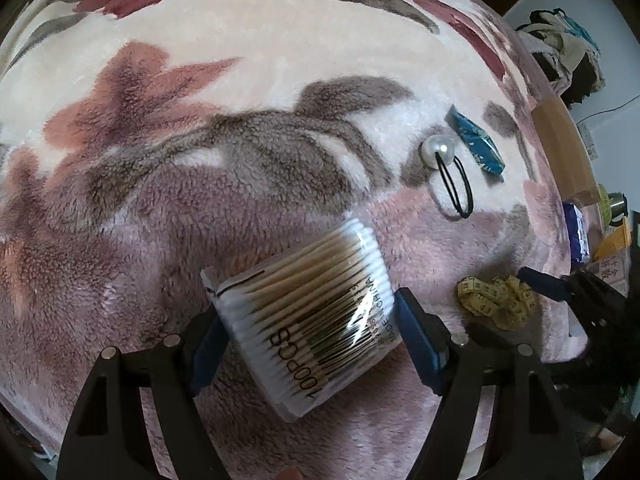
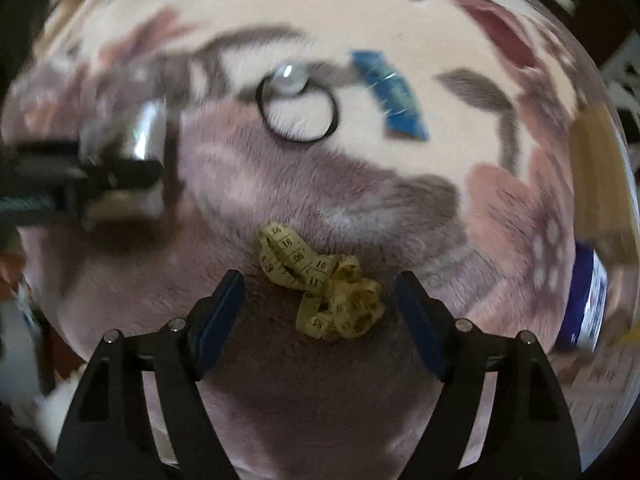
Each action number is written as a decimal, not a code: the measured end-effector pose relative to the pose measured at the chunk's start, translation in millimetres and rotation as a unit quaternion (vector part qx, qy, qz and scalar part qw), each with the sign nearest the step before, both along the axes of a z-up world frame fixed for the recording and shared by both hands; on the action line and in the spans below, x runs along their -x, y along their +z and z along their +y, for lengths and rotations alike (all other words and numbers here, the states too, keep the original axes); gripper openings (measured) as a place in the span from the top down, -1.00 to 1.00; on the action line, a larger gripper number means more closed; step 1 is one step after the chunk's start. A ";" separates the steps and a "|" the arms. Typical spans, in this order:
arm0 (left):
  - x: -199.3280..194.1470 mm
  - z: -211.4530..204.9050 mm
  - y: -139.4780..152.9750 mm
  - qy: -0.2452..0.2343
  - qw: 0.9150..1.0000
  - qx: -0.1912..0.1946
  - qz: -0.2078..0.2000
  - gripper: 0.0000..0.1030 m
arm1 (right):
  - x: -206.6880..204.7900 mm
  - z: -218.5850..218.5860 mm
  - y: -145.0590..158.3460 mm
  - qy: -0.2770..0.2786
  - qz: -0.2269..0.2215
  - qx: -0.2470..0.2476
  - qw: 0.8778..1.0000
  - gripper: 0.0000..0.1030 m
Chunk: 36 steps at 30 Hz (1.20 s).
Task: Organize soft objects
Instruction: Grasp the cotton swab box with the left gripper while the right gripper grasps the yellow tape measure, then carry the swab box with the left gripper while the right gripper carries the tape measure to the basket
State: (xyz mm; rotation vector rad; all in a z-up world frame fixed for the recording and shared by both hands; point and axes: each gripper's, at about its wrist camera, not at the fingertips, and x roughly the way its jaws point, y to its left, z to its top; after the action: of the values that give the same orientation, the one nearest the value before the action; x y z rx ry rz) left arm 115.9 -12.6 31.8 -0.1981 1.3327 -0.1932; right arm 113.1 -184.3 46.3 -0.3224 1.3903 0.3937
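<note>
Left gripper [image 1: 308,328] clamps the pack of cotton swabs [image 1: 304,320] from both sides, blue pads pressed against its clear wrap, and the pack tilts with its barcode and printed count facing the camera above the floral fleece blanket [image 1: 180,128]. Over on the other side, right gripper [image 2: 320,312] points down at the blanket with its jaws spread wide and nothing between the pads. Just ahead of those fingertips sits the yellow measuring tape [image 2: 320,280], crumpled in a loose heap on the mauve part of the fabric, clear of both pads. Further up the blanket lies the black hair tie [image 2: 298,110], its pearl bead [image 2: 289,77] at the top of the loop, and just beside it a blue packet [image 2: 394,96] lies flat. From the left wrist view the same tape heap [image 1: 496,300] shows to the right of the swab pack, with the hair tie [image 1: 456,184] and the blue packet [image 1: 476,144] beyond it. At the blanket's far right edge rests a dark blue pouch [image 2: 586,300], blurred.
</note>
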 end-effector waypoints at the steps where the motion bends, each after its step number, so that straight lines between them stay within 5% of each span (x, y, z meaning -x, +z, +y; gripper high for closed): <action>1: 0.1 0.5 -0.9 -0.001 1.000 0.000 0.002 -0.54 | -4.6 -1.0 -5.9 -0.010 0.006 -0.008 1.000 -0.49; 2: 0.1 0.9 -1.7 -0.002 1.000 -0.001 0.003 -0.54 | -6.9 -2.7 -7.8 -0.018 0.012 -0.024 0.999 -0.47; 4: 0.1 0.0 -2.6 -0.004 1.000 -0.005 0.003 -0.53 | -8.5 -5.8 -5.6 -0.035 0.013 -0.055 0.998 -0.08; 6: 0.4 -1.3 -2.4 -0.004 1.000 -0.007 0.003 -0.53 | -8.0 -7.3 0.9 -0.043 0.006 -0.076 0.996 -0.03; 22: 20.2 -31.6 52.8 -0.044 0.998 -0.005 -0.039 -0.53 | 34.8 -46.5 85.2 -0.202 -0.043 -0.144 0.968 -0.03; 36: 37.0 -77.5 113.2 -0.084 0.994 0.001 -0.074 -0.53 | 67.8 -90.5 140.5 -0.246 -0.086 -0.161 0.952 -0.03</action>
State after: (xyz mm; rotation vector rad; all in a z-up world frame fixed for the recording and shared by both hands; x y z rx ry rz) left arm 78.9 -90.1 144.9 -0.0705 1.2009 -0.3444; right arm 45.2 -274.8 186.7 0.2543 1.1626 0.1668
